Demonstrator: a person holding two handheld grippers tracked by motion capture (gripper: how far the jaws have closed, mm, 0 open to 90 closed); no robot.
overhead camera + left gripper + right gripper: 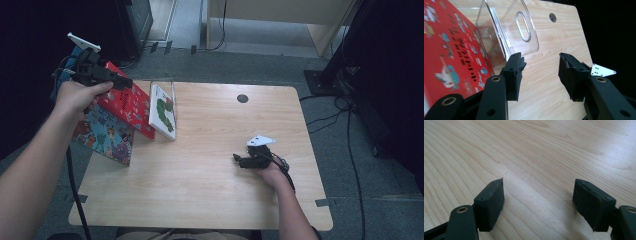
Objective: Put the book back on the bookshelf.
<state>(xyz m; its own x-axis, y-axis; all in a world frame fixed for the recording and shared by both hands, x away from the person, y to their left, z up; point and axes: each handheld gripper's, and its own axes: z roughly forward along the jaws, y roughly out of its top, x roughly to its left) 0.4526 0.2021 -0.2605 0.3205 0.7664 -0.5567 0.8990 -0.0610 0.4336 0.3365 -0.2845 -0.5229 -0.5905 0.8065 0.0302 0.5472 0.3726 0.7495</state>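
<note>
The left gripper [117, 81], jaws open and empty, hangs over the red book [446, 50]; the right gripper [239, 159], also open, rests far away on the bench [210, 150].

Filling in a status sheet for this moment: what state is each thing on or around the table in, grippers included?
Left gripper: open, nothing between the jaws, raised beside the red book.
Right gripper: open, nothing held, low over the bare table.
Red book: closed, tilted, leaning at the table's left edge.
Blue book: closed, tilted, overhanging the table's left edge.
White caterpillar book: closed, leaning against the clear stand.
Clear stand: upright.
Table: mostly bare.
</note>
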